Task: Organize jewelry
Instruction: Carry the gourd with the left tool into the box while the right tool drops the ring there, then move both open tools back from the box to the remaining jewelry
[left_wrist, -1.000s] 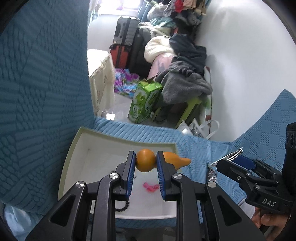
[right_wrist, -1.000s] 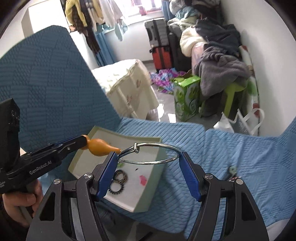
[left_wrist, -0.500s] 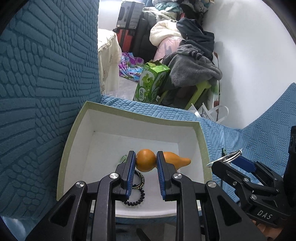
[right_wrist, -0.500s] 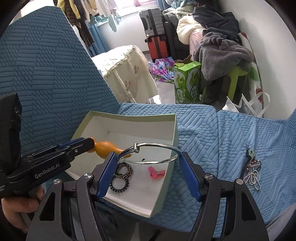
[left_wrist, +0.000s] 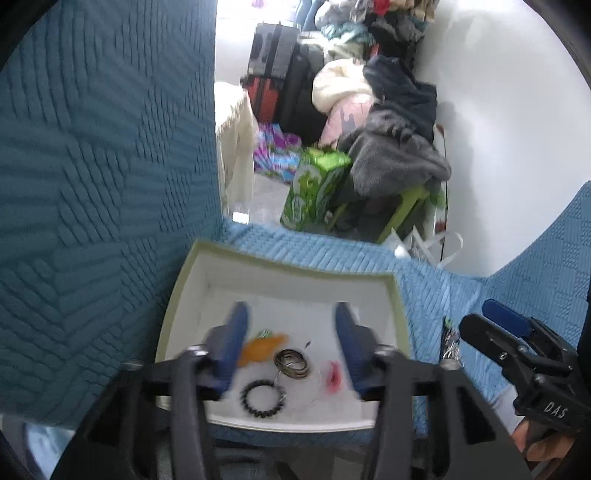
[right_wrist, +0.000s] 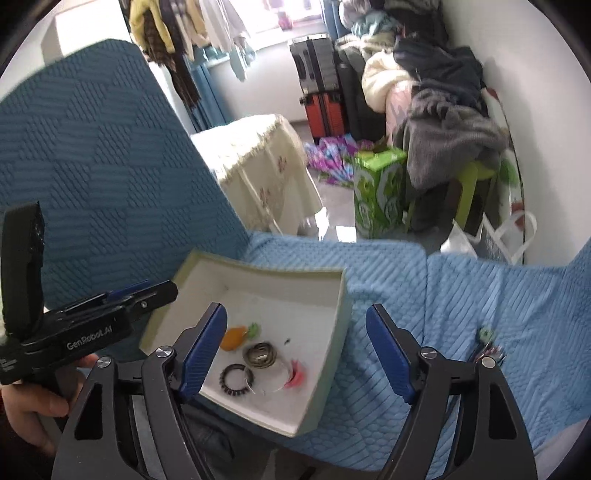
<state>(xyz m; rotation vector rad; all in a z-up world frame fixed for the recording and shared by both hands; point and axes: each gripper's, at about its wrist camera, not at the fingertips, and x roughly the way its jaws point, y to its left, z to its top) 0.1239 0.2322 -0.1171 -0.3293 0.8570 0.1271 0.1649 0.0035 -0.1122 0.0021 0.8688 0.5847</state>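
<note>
A white open box (left_wrist: 280, 273) (right_wrist: 332, 317) with a pale green rim sits on the blue quilted sofa. Inside lie an orange gourd pendant (left_wrist: 260, 348) (right_wrist: 232, 338), a dark striped bangle (left_wrist: 291, 363) (right_wrist: 260, 355), a black spiral hair tie (left_wrist: 262, 398) (right_wrist: 234, 379), a thin silver hoop (right_wrist: 271, 380) and a pink clip (left_wrist: 332, 374) (right_wrist: 295, 374). My left gripper (left_wrist: 291, 350) is open and empty above the box. My right gripper (right_wrist: 295, 350) is open and empty above the box's right side.
A small pile of chains and charms (right_wrist: 487, 349) (left_wrist: 448, 339) lies on the sofa seat right of the box. The sofa back (right_wrist: 92, 166) rises at left. Beyond the seat edge are a green carton (right_wrist: 380, 192), a cloth-covered table (right_wrist: 255, 166), suitcases and heaped clothes.
Both grippers have opened. The left one dropped the orange gourd pendant into the box and the right one dropped the silver hoop there. Both views have pulled back a little.
</note>
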